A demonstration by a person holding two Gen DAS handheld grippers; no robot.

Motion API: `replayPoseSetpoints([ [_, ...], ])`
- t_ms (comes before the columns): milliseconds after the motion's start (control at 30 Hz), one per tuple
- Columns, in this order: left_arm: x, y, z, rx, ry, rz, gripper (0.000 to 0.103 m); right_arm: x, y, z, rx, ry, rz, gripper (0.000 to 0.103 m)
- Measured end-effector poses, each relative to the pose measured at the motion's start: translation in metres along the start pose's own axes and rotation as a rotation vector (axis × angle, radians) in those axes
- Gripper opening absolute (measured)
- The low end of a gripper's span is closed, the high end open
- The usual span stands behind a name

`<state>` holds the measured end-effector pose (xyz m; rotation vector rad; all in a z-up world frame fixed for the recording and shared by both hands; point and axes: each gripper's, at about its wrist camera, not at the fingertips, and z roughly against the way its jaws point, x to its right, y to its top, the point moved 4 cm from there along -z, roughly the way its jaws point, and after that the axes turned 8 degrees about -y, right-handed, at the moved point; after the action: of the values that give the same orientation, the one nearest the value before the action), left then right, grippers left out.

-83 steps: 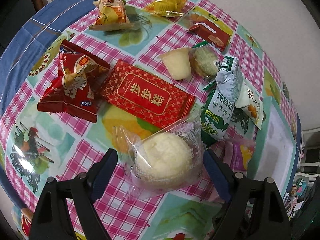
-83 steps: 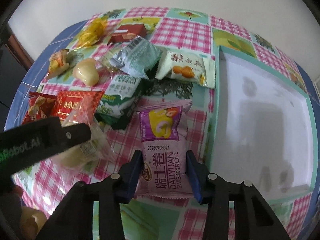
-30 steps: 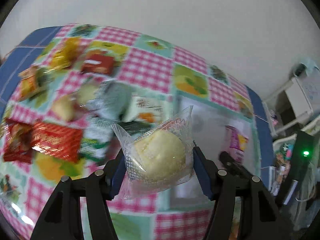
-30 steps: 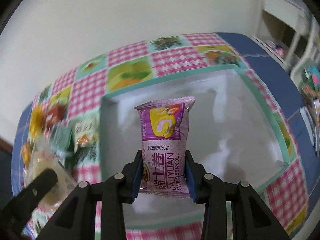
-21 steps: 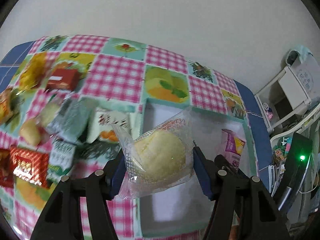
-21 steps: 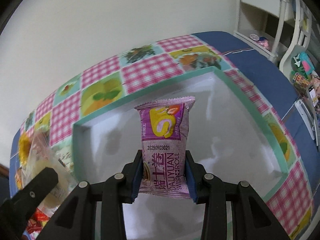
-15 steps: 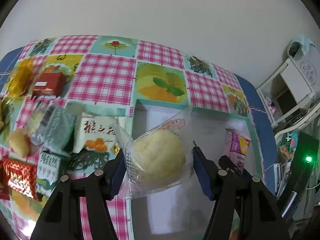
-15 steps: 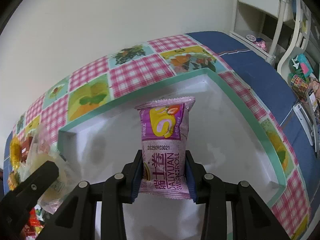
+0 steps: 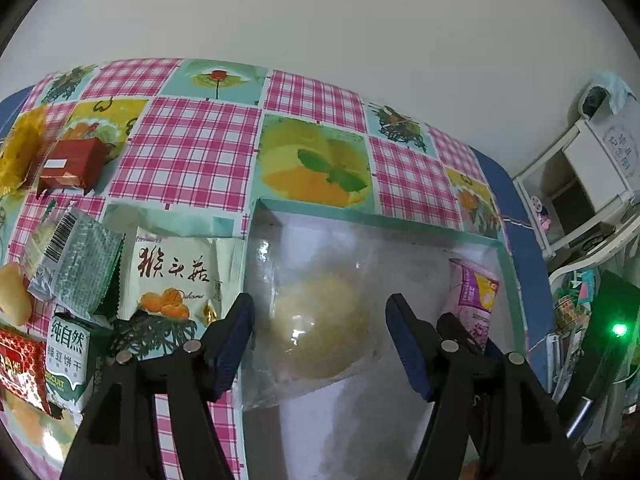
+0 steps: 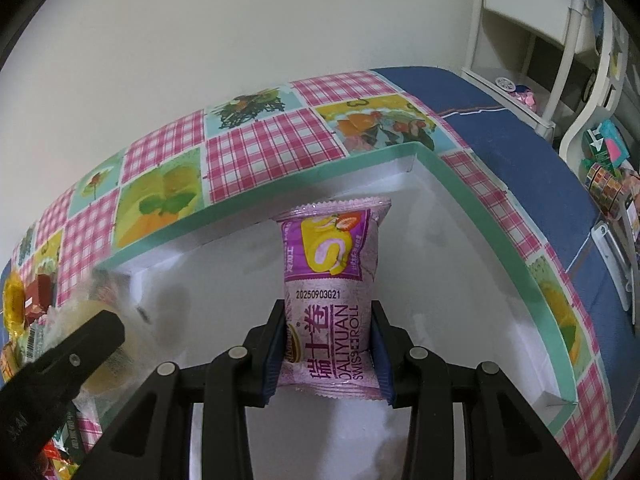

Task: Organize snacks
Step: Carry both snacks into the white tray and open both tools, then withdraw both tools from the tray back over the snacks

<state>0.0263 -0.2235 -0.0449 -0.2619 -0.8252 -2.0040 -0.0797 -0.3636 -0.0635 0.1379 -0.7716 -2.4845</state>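
Note:
My left gripper (image 9: pixel 320 340) is open over the left part of the white tray with a teal rim (image 9: pixel 372 220). The clear-wrapped yellow bun (image 9: pixel 320 328) is blurred between and just beyond its fingers, no longer clamped. My right gripper (image 10: pixel 328 348) is shut on the purple swiss roll packet (image 10: pixel 332 272) and holds it upright over the tray (image 10: pixel 480 216). The packet also shows in the left wrist view (image 9: pixel 474 300). The left gripper's finger (image 10: pixel 68 356) and the bun (image 10: pixel 100 320) show at the left of the right wrist view.
Left of the tray lie several snacks: a white packet with orange fruit (image 9: pixel 176 276), a grey-green packet (image 9: pixel 76 268), a green biscuit packet (image 9: pixel 66 356), a red box (image 9: pixel 74 164) and a yellow packet (image 9: pixel 20 152). White shelving (image 10: pixel 532 12) stands past the table's right edge.
My left gripper has opened and let go of the bun, which drops toward the tray. My right gripper still holds the swiss roll, now a little farther over the tray.

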Motion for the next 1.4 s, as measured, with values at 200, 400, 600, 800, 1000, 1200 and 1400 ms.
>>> replayPoseSetpoints([
  [200, 0.005, 0.001, 0.016, 0.012, -0.021, -0.002, 0.075, 0.003, 0.0, 0.008, -0.007, 0.009, -0.005, 0.051],
  [400, -0.004, -0.003, 0.04, 0.029, 0.049, -0.005, 0.08, 0.002, -0.004, 0.022, -0.025, 0.009, 0.018, 0.069],
  [600, -0.027, -0.013, 0.059, 0.04, 0.2, -0.012, 0.087, -0.005, -0.015, 0.038, -0.045, 0.034, 0.071, 0.076],
  [800, -0.058, -0.029, 0.072, 0.008, 0.349, 0.012, 0.09, -0.014, -0.034, 0.051, -0.065, 0.038, 0.128, 0.076],
  [1000, -0.08, -0.048, 0.082, -0.016, 0.419, 0.041, 0.091, -0.02, -0.055, 0.059, -0.098, 0.043, 0.139, 0.078],
  [1200, -0.097, -0.062, 0.087, -0.047, 0.451, 0.095, 0.099, -0.029, -0.072, 0.068, -0.106, 0.052, 0.169, 0.079],
  [1400, -0.109, -0.071, 0.101, -0.023, 0.456, 0.137, 0.1, -0.032, -0.084, 0.073, -0.109, 0.046, 0.185, 0.097],
])
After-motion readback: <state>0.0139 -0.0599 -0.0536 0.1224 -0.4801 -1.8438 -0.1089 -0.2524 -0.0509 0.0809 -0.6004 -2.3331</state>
